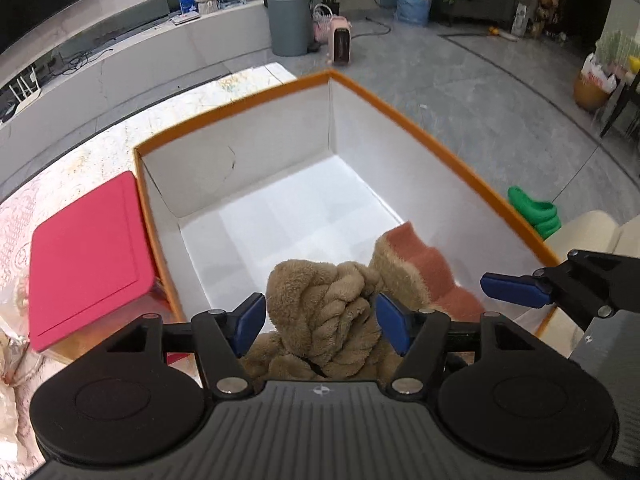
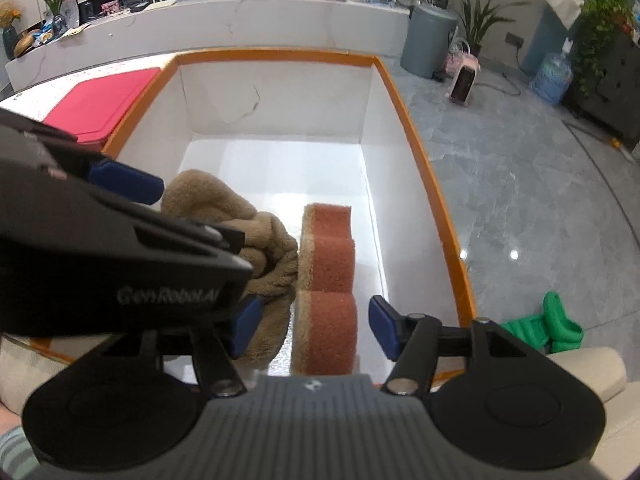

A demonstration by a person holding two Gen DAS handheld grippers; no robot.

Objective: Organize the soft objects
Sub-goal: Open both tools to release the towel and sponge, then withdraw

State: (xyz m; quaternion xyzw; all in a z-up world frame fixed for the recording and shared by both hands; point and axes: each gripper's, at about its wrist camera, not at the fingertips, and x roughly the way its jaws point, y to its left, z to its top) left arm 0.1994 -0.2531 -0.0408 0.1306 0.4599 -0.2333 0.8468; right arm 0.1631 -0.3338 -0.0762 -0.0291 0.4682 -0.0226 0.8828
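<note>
worktop (image 1: 100, 148): pale patterned surface | on it: white box with orange rim (image 1: 400, 108), open top | red flat lid/case (image 1: 88, 256) touching the box's left wall | in box, on its floor: tan fleece cloth (image 2: 224, 216), sponge with red-brown top (image 2: 330, 264) just beside it

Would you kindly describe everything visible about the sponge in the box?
The sponge has a rust-red scouring face with wavy lobed edges over a tan foam layer. It lies tilted on the white floor of the orange-rimmed box, near its right wall, its tan edge against the brown towel. The open right gripper straddles its near end without pressing.
</note>
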